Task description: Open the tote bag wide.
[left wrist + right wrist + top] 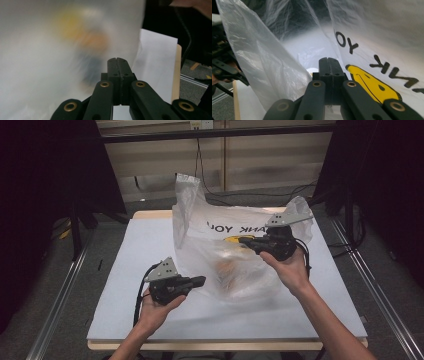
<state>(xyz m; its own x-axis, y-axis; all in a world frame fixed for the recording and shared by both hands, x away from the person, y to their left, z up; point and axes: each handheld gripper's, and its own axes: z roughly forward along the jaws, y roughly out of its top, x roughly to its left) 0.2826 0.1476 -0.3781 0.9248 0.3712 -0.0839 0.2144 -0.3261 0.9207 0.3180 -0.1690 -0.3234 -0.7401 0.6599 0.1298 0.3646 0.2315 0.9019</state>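
Two forearms are reaching in from the near edge, each hand carrying a gripper toward a plastic bag (235, 255) on the table (150, 250).

Nearest, the left gripper (200, 281) is hovering at the bag's near left side, its jaws pressed together with nothing between them; in the left gripper view the bag is showing as a blurred pale surface just ahead of the closed tips, with yellow and orange shapes glowing through it. Farther back, the right gripper (243, 241) is pointing in at the bag's upper right part, next to a yellow smiley face (372, 86) and black lettering (232, 228) printed on the plastic; its jaws are likewise pressed together and pinching nothing. Between both hands, the translucent bag is sitting on the white table top, its handles standing up and its mouth gaping open.
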